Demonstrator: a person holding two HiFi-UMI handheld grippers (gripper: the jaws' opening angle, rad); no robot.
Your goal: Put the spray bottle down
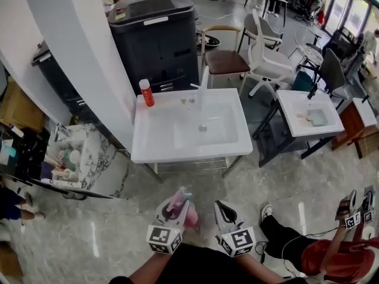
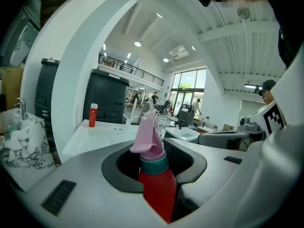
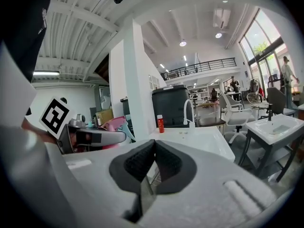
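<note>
My left gripper [image 1: 179, 201] is shut on a spray bottle [image 2: 156, 178] with a red body, a teal collar and a pink trigger head; the bottle stands upright between the jaws. In the head view the spray bottle [image 1: 188, 213] shows pink beside the left jaws, in front of the white sink [image 1: 155, 149]. My right gripper [image 1: 224, 208] is beside it on the right, shut with its dark pads pressed together and nothing between them. In the right gripper view the right gripper [image 3: 154, 148] points at the sink [image 3: 209, 139] and the left gripper with the pink bottle head [image 3: 113, 124] shows at the left.
A small red bottle [image 1: 146, 92] stands on the sink's back left corner beside a white pillar [image 1: 83, 52]. A faucet [image 1: 201, 87] rises at the sink's back. A second sink [image 1: 310, 113], chairs [image 1: 266, 55] and a dark cabinet [image 1: 155, 37] stand beyond. A seated person [image 1: 331, 256] is at lower right.
</note>
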